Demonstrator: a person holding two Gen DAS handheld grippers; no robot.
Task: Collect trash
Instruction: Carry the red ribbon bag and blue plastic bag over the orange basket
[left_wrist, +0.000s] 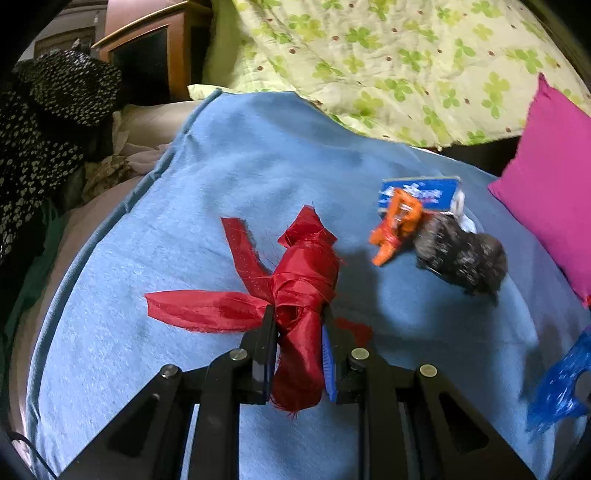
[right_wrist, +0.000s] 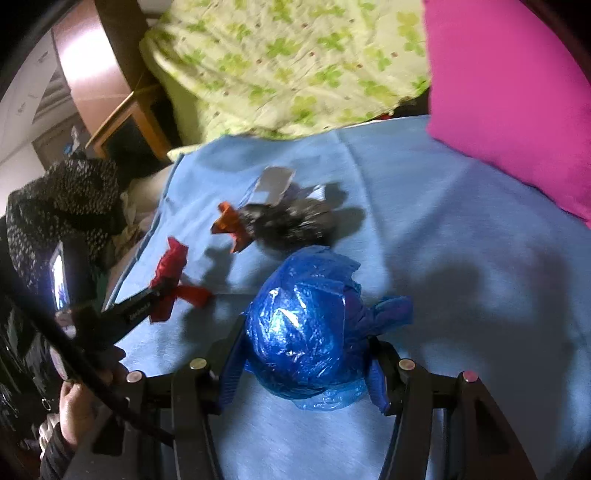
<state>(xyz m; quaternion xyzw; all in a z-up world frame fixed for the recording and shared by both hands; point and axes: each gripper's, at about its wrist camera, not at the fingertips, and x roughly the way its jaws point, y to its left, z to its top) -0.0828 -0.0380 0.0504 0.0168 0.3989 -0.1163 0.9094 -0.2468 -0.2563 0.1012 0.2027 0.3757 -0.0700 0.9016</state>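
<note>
Trash: four loose pieces, two gripped and two lying on the blue blanket (left_wrist: 229, 155) ahead of the tongs.
Left tongs (left_wrist: 299, 314): clenched on the red cloth bundle (left_wrist: 303, 295), fingers pressed against both its sides; one red strip trails out left of the tongs, another runs up ahead-left.
Left tongs in right view: (right_wrist: 162, 288) low left, holding the red cloth bundle (right_wrist: 171, 280) just over the blanket.
Right tongs (right_wrist: 303, 363): grasping the blue plastic bag (right_wrist: 303, 332), a crumpled ball filling the gap between the blue pads, a loose tail sticking out right.
Blue plastic bag in left view: (left_wrist: 557, 391) at far right edge, blurred.
Orange wrapper (left_wrist: 397, 225): on the blanket ahead-right of left tongs, touching the black bag; ahead-left of right tongs (right_wrist: 231, 225).
Black bag (left_wrist: 461, 258): crumpled, just right of the orange wrapper; straight ahead of right tongs (right_wrist: 291, 221).
Blue-white packet (left_wrist: 421, 194): just behind the wrapper and black bag, blurred.
Blue blanket: (right_wrist: 443, 229) under everything.
Pink pillow (left_wrist: 550, 192): right of both tongs, on blanket edge (right_wrist: 509, 96).
Green floral quilt (left_wrist: 388, 59): beyond the blanket, far ahead.
Left hand (right_wrist: 83, 406): lower left in right view, on the gripper handle.
</note>
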